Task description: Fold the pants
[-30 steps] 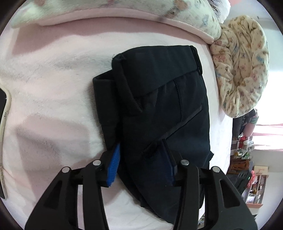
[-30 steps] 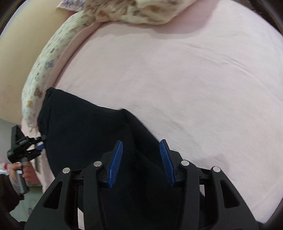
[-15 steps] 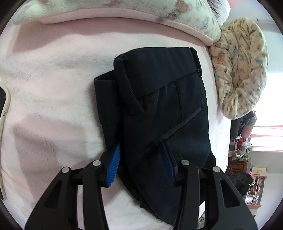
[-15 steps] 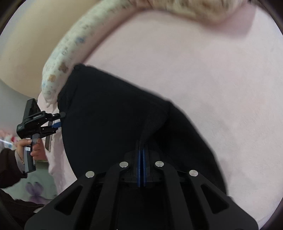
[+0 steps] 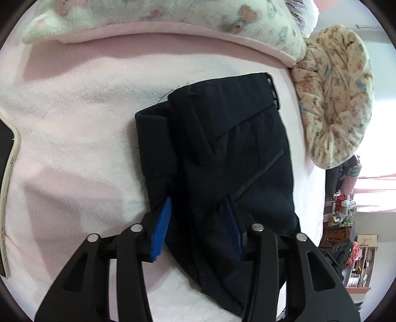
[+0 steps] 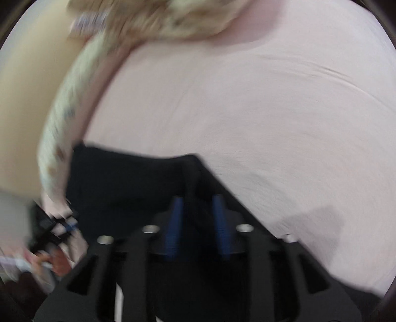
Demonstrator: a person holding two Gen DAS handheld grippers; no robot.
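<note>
The black pants (image 5: pixel 222 153) lie folded into a compact stack on the pink bed (image 5: pixel 74 148), waistband at the far end. My left gripper (image 5: pixel 198 223) is open, its blue pads straddling the near edge of the stack, the right pad pressed on the fabric. In the blurred right wrist view the pants (image 6: pixel 128 183) fill the lower left. My right gripper (image 6: pixel 196 220) is partly open with a raised fold of black fabric between its pads; whether it touches the pads is unclear.
A floral blanket (image 5: pixel 173 17) lies along the far edge of the bed and a rolled floral quilt (image 5: pixel 339 104) at the right. A flat white-edged object (image 5: pixel 7 188) lies at the left. The left gripper in a hand shows in the right wrist view (image 6: pixel 57 228).
My right gripper shut on a fold of the pants half a second ago and has now opened partway while moving fast. My left gripper has stayed open and hardly moved.
</note>
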